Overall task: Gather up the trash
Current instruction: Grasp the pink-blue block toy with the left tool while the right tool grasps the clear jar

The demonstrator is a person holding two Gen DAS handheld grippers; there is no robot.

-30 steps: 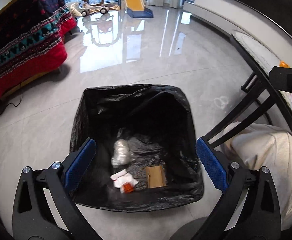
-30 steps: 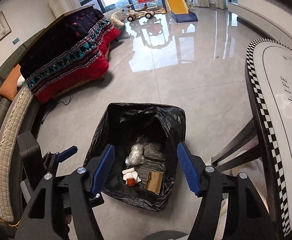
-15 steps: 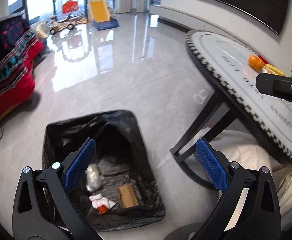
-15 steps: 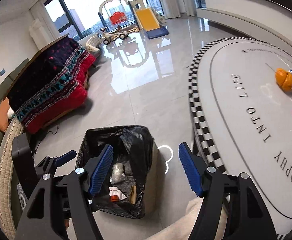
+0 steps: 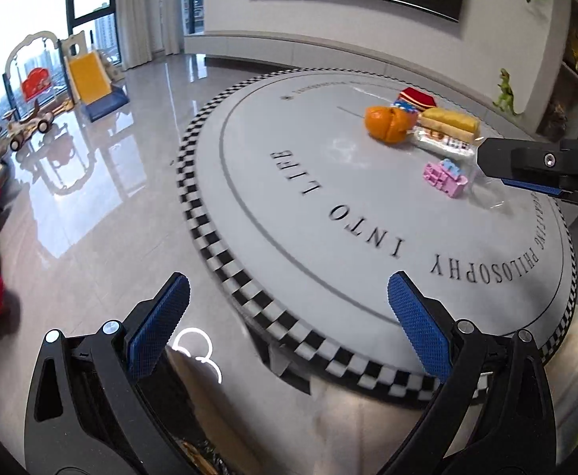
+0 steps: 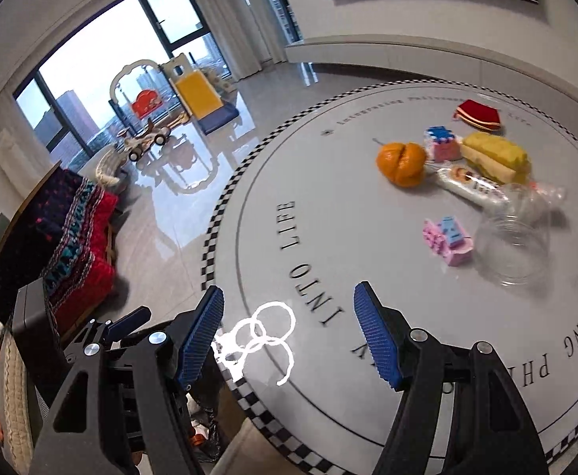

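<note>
On the round white table (image 5: pixel 328 182) (image 6: pixel 328 213) lie a clear plastic cup (image 6: pixel 514 241) on its side and a white snack wrapper (image 6: pixel 471 186) (image 5: pixel 443 142). Around them are a halved orange (image 6: pixel 401 162) (image 5: pixel 388 124), a yellow block (image 6: pixel 495 156), a red pouch (image 6: pixel 479 114) and pink-and-blue toy bricks (image 6: pixel 449 239) (image 5: pixel 445 176). My left gripper (image 5: pixel 289 328) is open and empty over the table's near rim. My right gripper (image 6: pixel 289 340) is open and empty above the near tabletop, well short of the items. The black trash bag (image 6: pixel 209 435) shows just below the table edge.
The table has a black-and-white checked rim (image 5: pixel 217 261). Shiny grey floor (image 5: pixel 90 217) stretches to the left. A sofa with a red patterned blanket (image 6: pixel 71 237) stands at the left, a toy slide (image 6: pixel 199 95) by the windows. A person's pale-clothed leg (image 5: pixel 348 427) is under the table.
Both views have swung up and to the right, from the trash bag on the floor to the tabletop. The bag has slid almost out of view. Both grippers stayed open and empty.
</note>
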